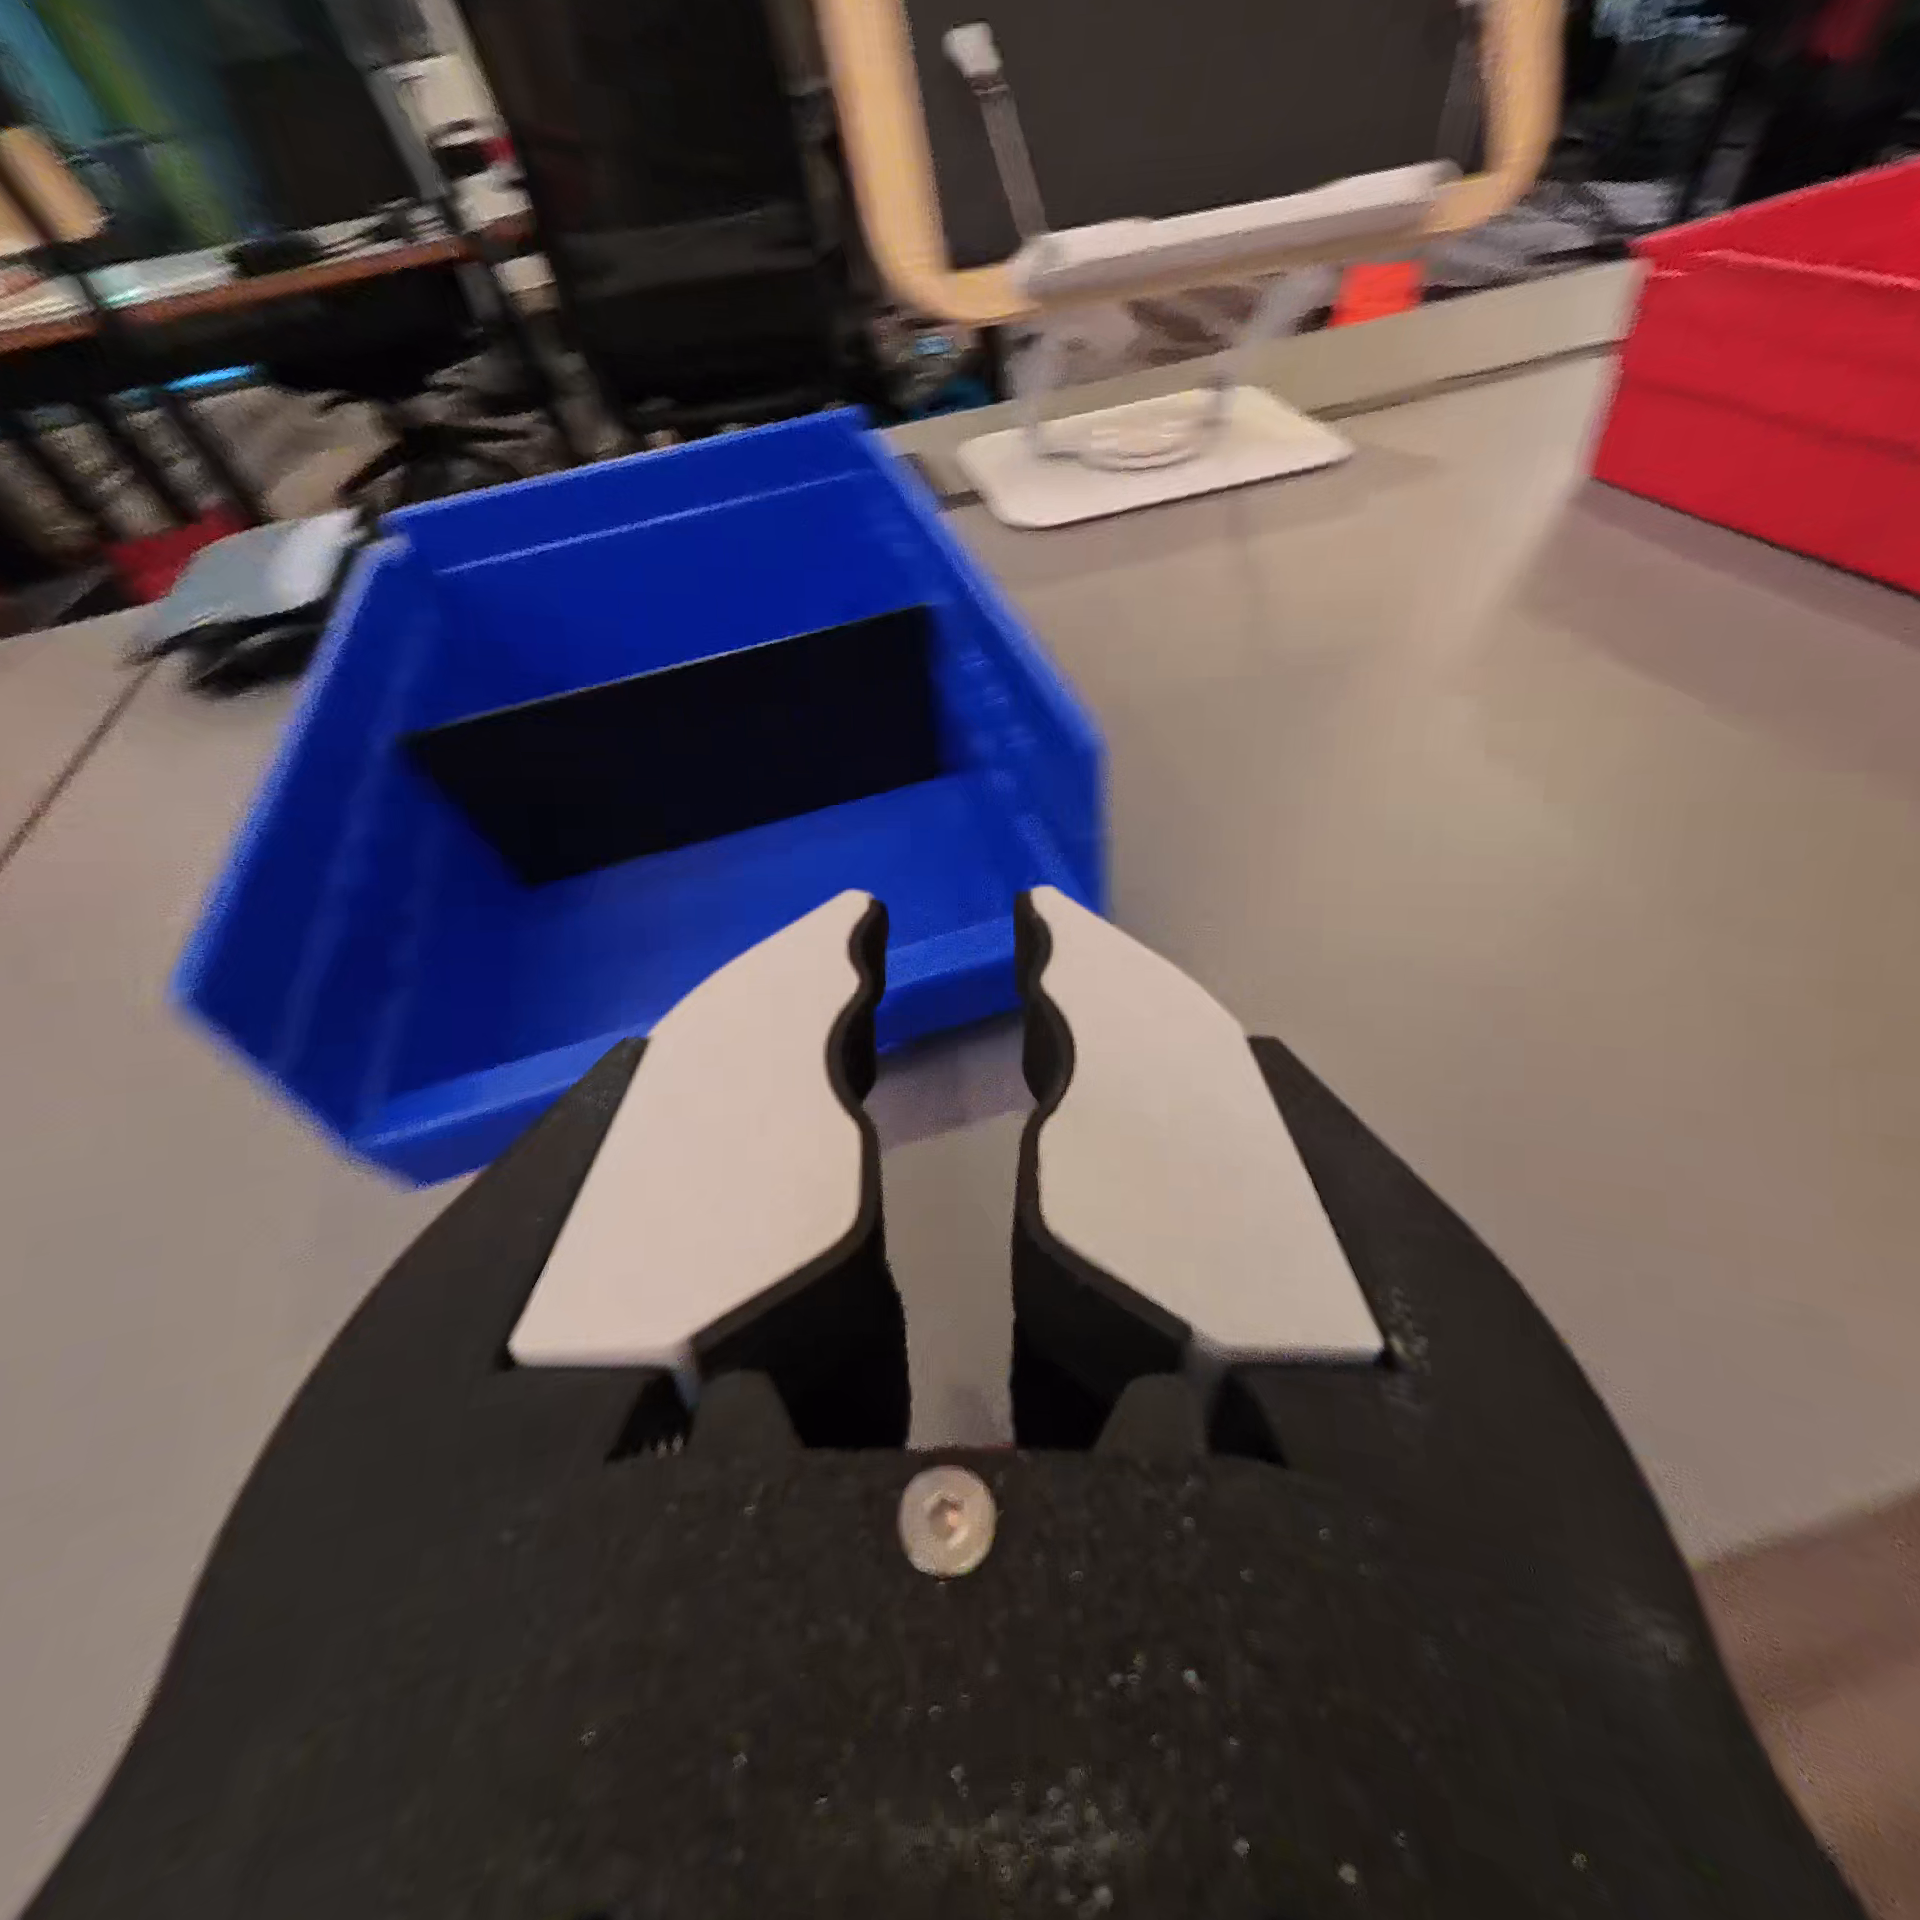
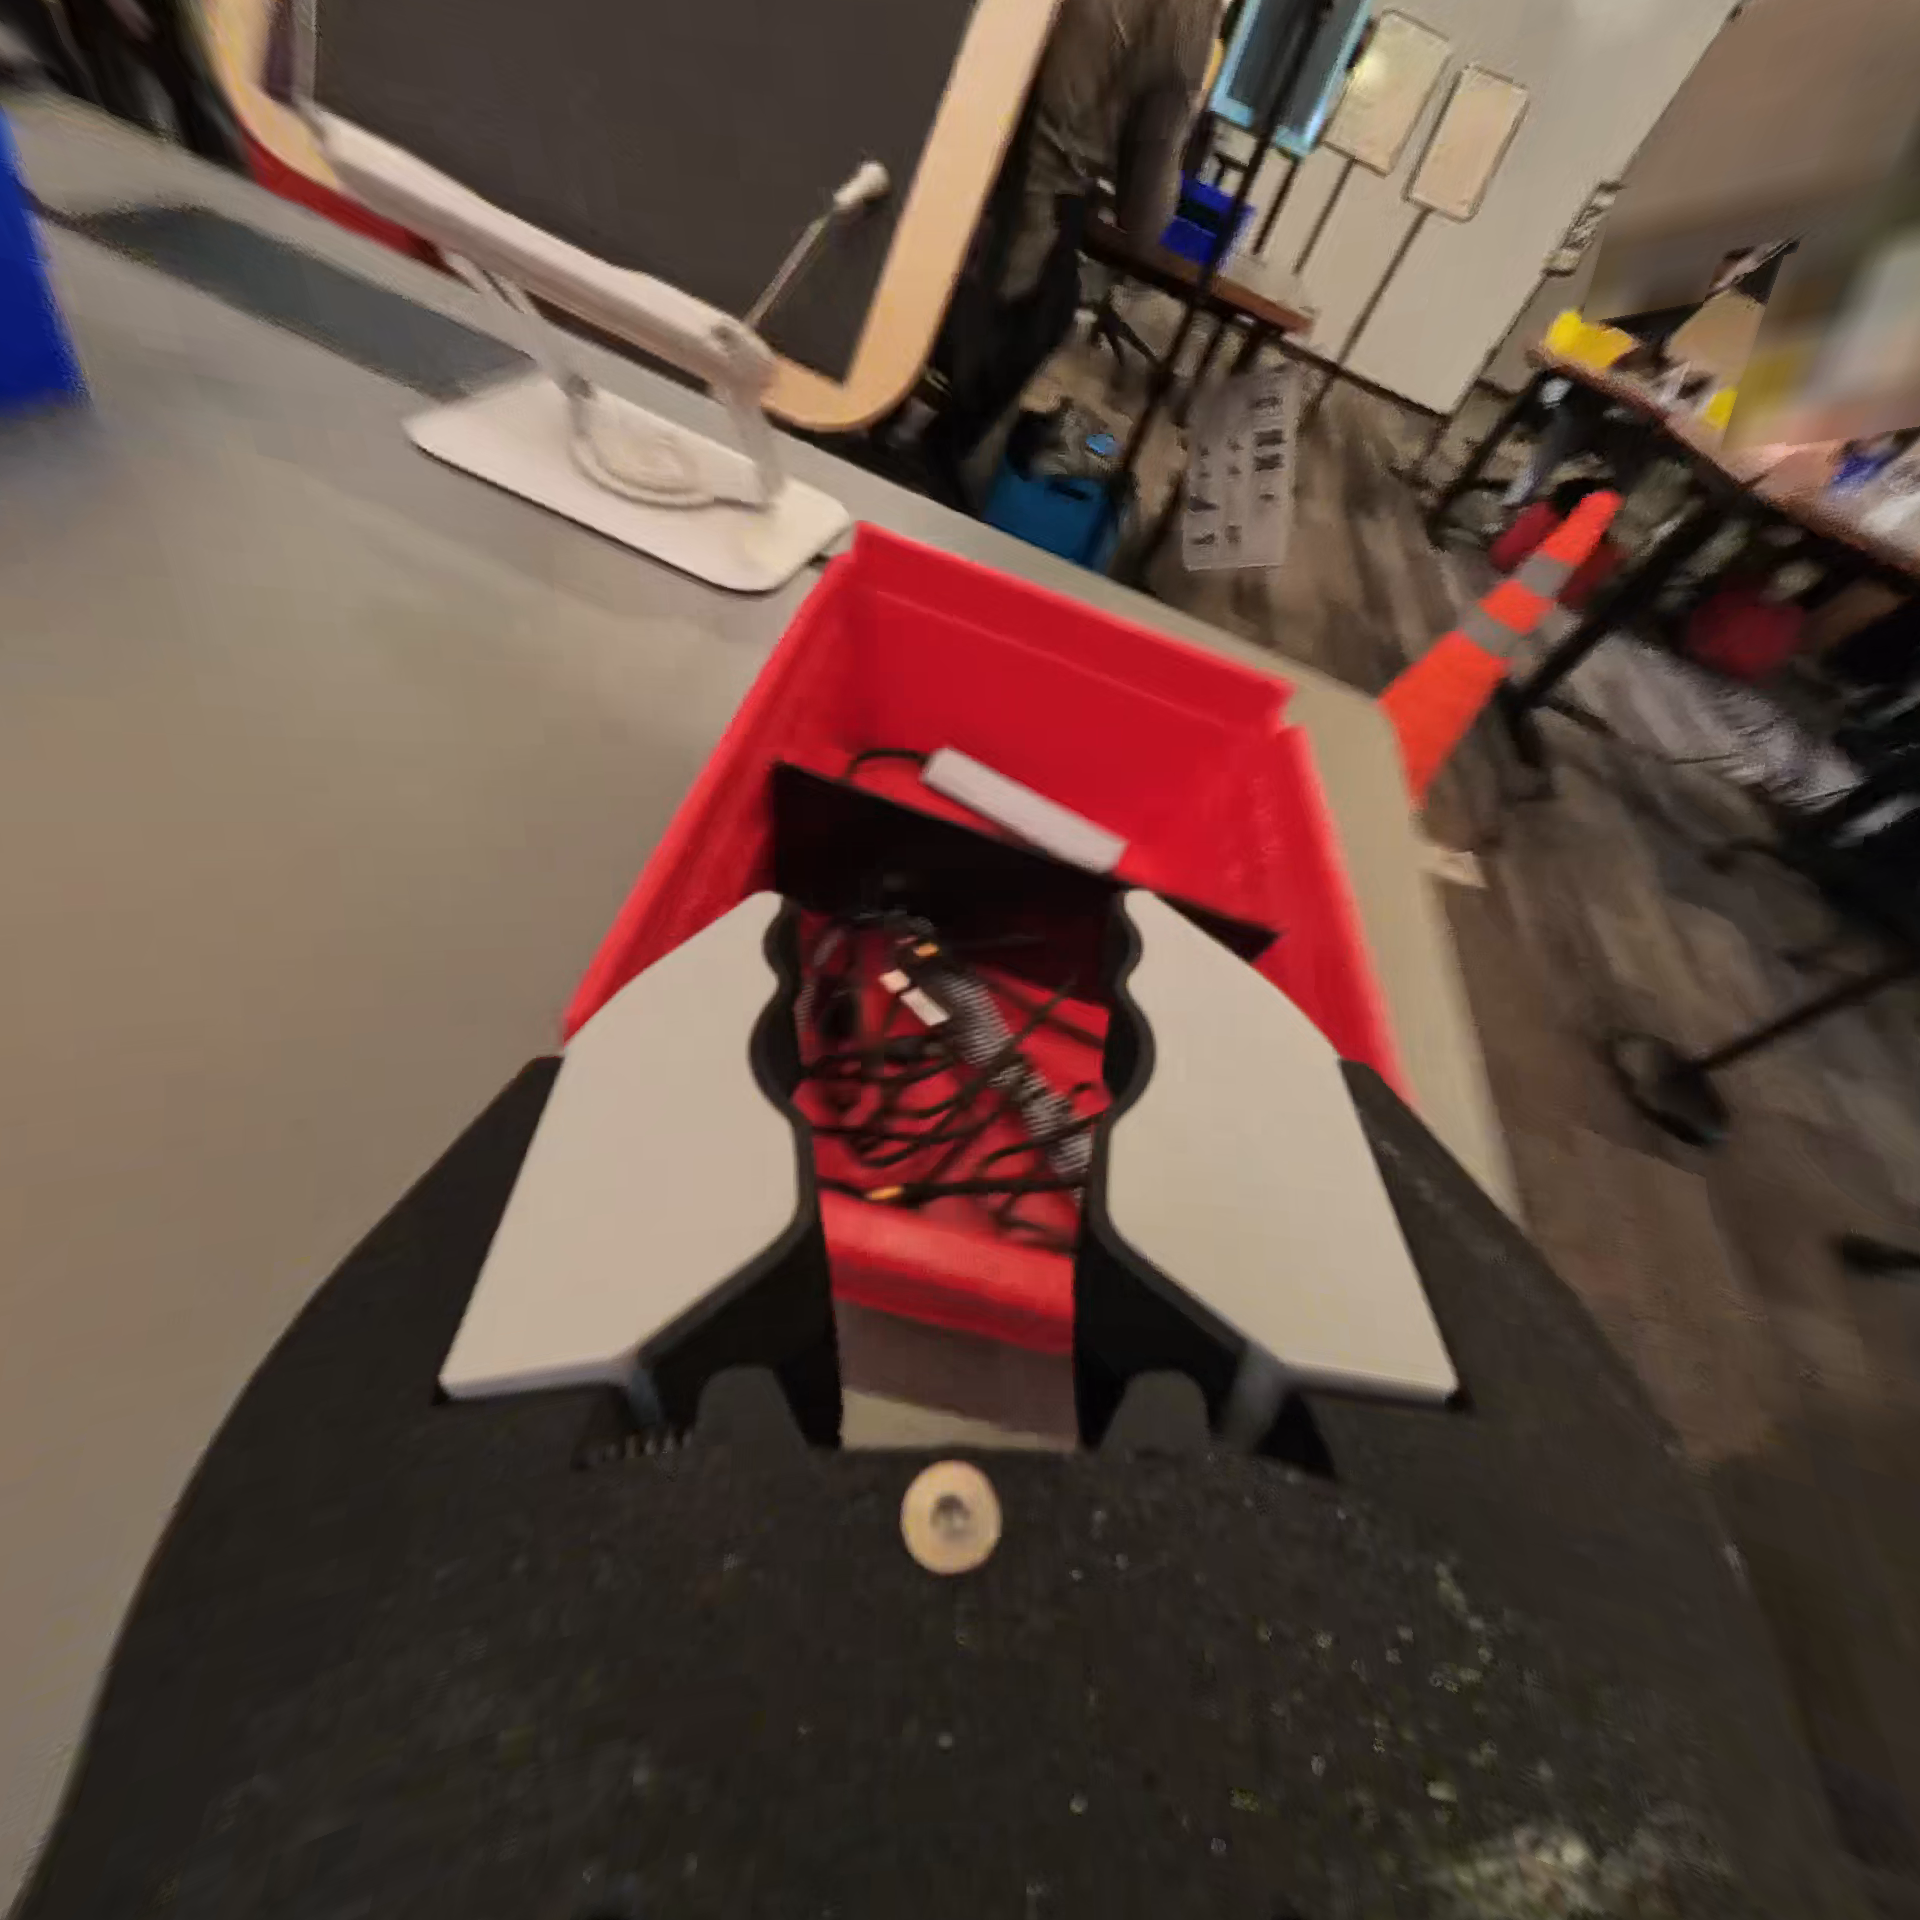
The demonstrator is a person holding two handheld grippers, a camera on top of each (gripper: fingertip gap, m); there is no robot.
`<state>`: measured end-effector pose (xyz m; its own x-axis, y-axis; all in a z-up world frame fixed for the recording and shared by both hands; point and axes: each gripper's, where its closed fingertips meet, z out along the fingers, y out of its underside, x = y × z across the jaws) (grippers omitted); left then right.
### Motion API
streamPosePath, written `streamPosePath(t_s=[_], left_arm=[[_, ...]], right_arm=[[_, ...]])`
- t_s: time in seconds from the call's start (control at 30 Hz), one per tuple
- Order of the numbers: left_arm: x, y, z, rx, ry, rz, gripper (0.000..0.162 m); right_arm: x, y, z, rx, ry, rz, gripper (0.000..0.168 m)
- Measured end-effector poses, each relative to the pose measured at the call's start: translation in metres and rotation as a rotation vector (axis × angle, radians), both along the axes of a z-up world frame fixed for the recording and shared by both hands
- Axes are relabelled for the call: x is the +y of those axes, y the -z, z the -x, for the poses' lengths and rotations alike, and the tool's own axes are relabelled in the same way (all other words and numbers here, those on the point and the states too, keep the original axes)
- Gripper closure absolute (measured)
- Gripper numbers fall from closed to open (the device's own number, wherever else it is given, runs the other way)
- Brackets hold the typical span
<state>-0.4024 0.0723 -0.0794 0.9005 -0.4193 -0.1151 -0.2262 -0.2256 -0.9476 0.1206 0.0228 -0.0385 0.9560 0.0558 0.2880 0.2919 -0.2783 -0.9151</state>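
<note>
Where cables tangle, red bin beneath right claw

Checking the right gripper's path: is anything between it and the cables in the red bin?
Nothing visible. The right gripper, open, hangs over the red bin; the cables lie bare between its fingers, the black divider behind them.

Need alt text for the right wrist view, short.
The open right hand-held gripper hovers empty over a red plastic bin holding tangled black cables, a black divider panel and a small grey bar. The bin sits at the grey tabletop's edge, near a white stand.
</note>
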Motion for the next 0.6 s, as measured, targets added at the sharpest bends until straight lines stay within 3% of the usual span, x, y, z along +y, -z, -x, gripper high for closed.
streamPosePath(t_s=[0.1, 0.2, 0.3, 0.6], left_arm=[[0.009, 0.022, 0.047, -0.035, -0.173, 0.106, 0.139], [0.012, 0.039, 0.063, -0.138, -0.224, 0.216, 0.137], [0.018, 0.047, 0.064, -0.216, -0.214, 0.262, 0.136], [0.018, 0.054, 0.058, -0.177, -0.192, 0.289, 0.135]], right_arm=[[-0.017, 0.048, 0.004, 0.199, 0.061, -0.033, 0.118], [-0.022, 0.056, 0.011, 0.346, 0.029, -0.076, 0.123], [-0.013, 0.049, 0.003, 0.272, 0.016, -0.148, 0.124], [-0.006, 0.069, 0.016, 0.073, -0.004, -0.049, 0.126]])
